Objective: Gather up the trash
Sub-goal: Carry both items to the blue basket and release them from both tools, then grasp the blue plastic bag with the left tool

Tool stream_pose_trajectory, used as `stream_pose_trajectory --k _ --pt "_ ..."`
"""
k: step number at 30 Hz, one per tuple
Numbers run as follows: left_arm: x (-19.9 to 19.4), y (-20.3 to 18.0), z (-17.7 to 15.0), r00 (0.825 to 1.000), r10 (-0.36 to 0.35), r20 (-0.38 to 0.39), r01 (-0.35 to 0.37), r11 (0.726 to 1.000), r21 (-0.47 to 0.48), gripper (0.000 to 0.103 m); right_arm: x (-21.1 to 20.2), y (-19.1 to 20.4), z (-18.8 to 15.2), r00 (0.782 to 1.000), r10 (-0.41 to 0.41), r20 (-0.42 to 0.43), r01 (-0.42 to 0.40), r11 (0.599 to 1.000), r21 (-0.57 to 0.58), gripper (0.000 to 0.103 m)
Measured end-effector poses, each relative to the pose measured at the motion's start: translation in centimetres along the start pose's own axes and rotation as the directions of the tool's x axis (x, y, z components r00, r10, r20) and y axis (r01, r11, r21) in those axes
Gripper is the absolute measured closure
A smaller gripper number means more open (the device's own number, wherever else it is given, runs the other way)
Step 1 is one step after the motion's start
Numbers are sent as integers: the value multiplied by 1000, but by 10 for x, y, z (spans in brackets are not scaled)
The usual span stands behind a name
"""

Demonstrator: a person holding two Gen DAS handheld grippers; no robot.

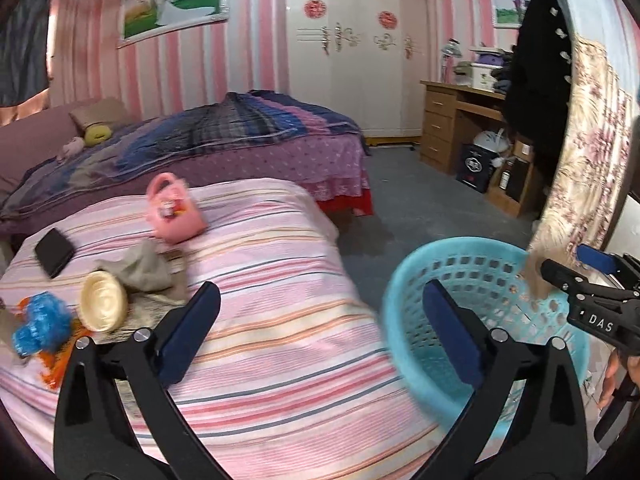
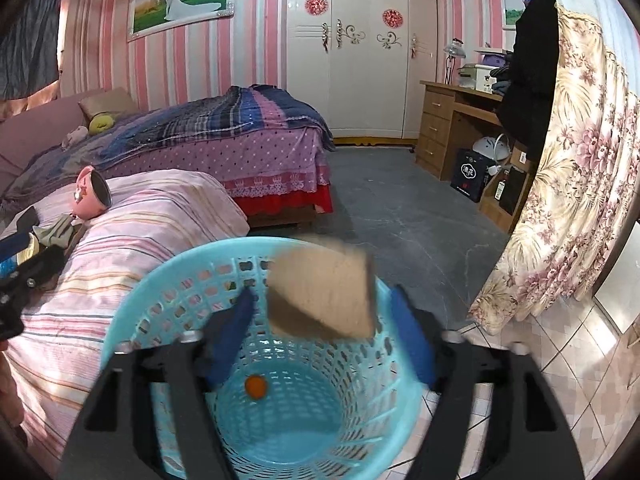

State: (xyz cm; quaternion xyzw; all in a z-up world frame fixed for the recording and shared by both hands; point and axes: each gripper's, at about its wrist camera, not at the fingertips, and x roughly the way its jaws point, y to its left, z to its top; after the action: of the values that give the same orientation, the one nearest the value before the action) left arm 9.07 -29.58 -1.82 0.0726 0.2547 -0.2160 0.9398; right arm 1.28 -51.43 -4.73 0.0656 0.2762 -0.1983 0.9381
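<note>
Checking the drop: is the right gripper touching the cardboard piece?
Apart. In the right wrist view the cardboard piece hangs blurred between the open right gripper, blue basket showing on both sides.

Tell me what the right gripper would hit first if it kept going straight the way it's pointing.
Most likely the brown cardboard piece, blurred and apparently loose between the open right gripper fingers. Behind it lies the inside of the blue basket, where a small orange scrap sits on the bottom. Depth is hard to judge here.

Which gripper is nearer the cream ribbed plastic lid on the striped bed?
Left. The left gripper hangs open over the striped bed, just beside the cream ribbed plastic lid. The right gripper is off the bed, open above the blue plastic basket.
</note>
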Motion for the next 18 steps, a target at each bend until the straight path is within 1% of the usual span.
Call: stream_pose_trajectory --k 2,4,7,13,18 --pt "-5 14 -1 1000 13 -3 -13 1000 -10 5 -2 6 1 1000 -15 9 15 1000 0 18" --pt "-13 27 -2 999 32 0 -32 999 -13 5 -5 11 4 1000 -20 20 20 1000 5 15" --pt "-28 52 -4 996 83 11 -83 996 -15 5 -9 19 7 1000 -13 27 12 1000 15 12" --pt "-52 100 -7 987 161 15 -160 986 -34 5 -17 51 12 999 12 43 -10 1000 -29 10" --pt "-69 149 -13 971 237 23 -234 969 -72 5 -21 90 14 998 37 46 -33 995 -96 10"
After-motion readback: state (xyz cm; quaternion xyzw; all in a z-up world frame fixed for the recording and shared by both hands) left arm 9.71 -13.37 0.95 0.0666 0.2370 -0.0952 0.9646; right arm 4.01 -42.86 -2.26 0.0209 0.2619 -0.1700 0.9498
